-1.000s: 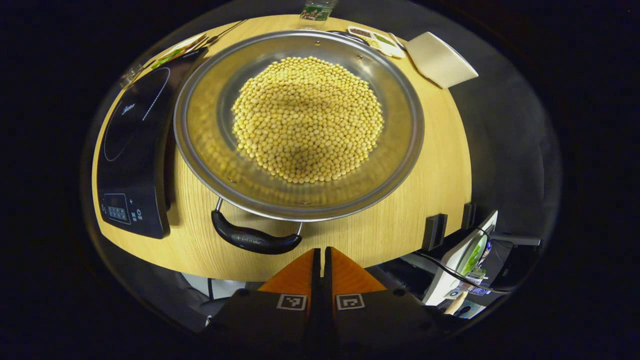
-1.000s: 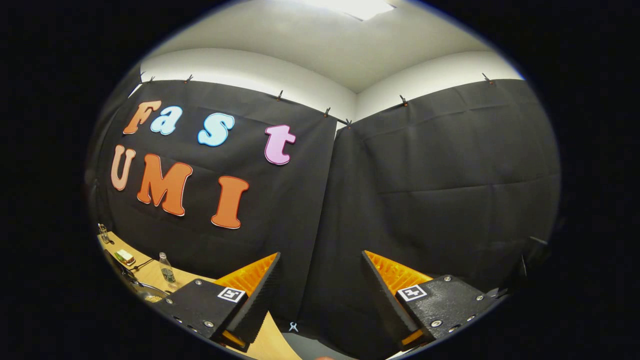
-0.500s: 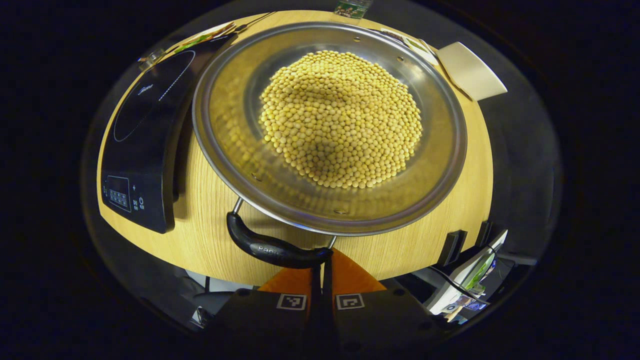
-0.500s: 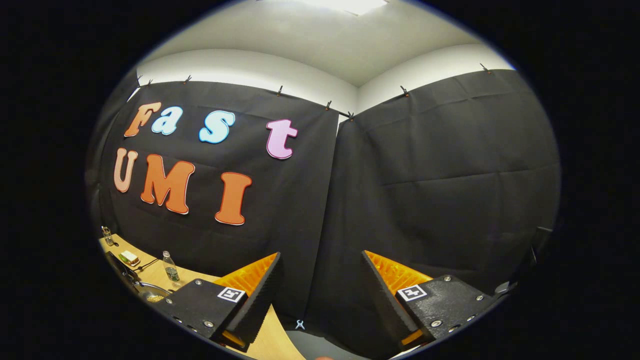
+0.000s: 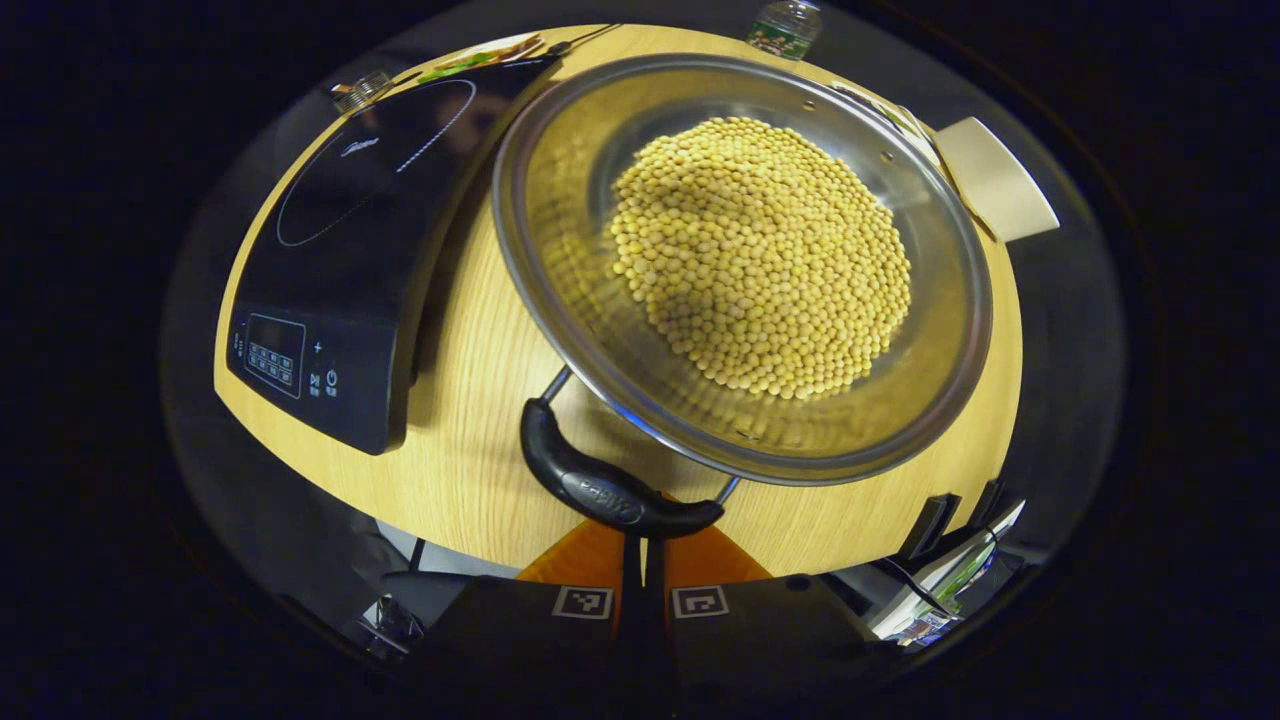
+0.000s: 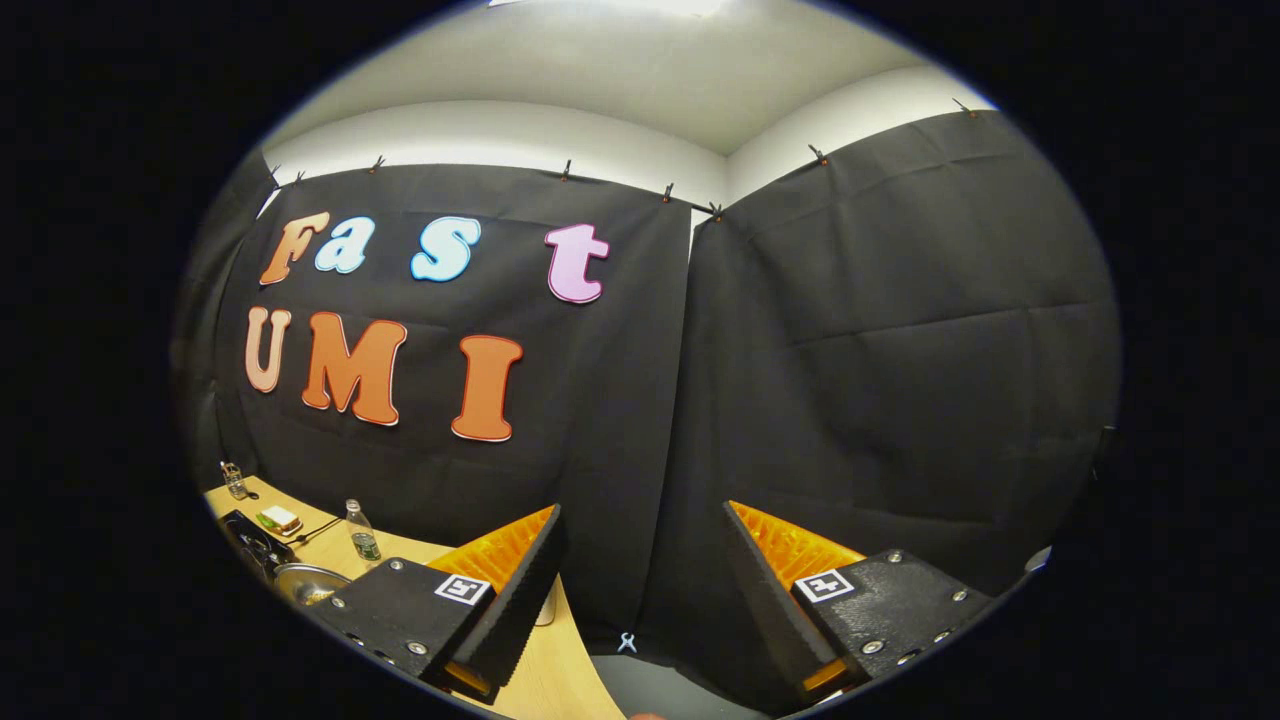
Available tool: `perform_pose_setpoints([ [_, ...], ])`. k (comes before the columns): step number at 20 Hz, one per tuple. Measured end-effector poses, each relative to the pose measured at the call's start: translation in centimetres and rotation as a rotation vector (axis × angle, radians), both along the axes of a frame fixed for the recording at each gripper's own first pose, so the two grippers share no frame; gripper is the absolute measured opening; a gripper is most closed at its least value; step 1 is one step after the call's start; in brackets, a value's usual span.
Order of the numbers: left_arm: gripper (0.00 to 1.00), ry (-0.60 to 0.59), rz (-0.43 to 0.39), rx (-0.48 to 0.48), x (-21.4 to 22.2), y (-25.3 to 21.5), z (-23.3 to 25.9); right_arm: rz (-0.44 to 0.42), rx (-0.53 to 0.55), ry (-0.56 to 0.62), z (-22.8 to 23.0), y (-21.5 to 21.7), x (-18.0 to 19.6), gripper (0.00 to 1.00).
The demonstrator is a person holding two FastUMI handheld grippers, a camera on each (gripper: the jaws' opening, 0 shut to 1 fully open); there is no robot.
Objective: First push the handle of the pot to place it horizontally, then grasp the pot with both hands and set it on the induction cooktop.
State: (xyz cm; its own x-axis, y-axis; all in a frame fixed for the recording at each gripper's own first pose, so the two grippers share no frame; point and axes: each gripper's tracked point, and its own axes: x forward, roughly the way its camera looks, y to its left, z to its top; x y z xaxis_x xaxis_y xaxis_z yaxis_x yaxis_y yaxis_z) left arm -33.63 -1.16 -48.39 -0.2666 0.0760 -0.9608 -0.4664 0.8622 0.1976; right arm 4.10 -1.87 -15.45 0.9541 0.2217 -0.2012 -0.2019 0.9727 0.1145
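Light falls from a ceiling lamp (image 6: pixel 660 5) at twelve o'clock. The pot (image 5: pixel 560 260) gleams softly and shadows the table (image 5: pixel 480 400) toward nine. Focus is sharp; fisheye bending grows at edges.

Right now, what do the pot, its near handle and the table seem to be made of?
The pot looks like polished steel: a silvery wall mirroring the beans. Its near handle looks like glossy black plastic on thin wire arms, with embossed lettering; it could be another moulded material. The table shows a pale wood grain, matte; whether solid wood or laminate cannot be told.
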Motion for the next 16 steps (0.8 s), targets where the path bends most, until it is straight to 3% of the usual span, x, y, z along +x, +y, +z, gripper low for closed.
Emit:
perform_pose_setpoints([
  [3,0.08,0.005,-0.005,0.021,-0.1,0.9,0.7,-0.006,-0.001,0.014,-0.1,0.4,-0.1,0.95],
  [12,0.08,-0.001,-0.127,0.107,1.8,5.3,0.6,-0.051,-0.048,0.033,0.8,2.5,-2.3,0.97],
  [16,0.08,-0.036,-0.112,0.154,2.9,6.9,0.6,-0.059,-0.072,0.051,0.8,3.6,-3.2,0.95],
])
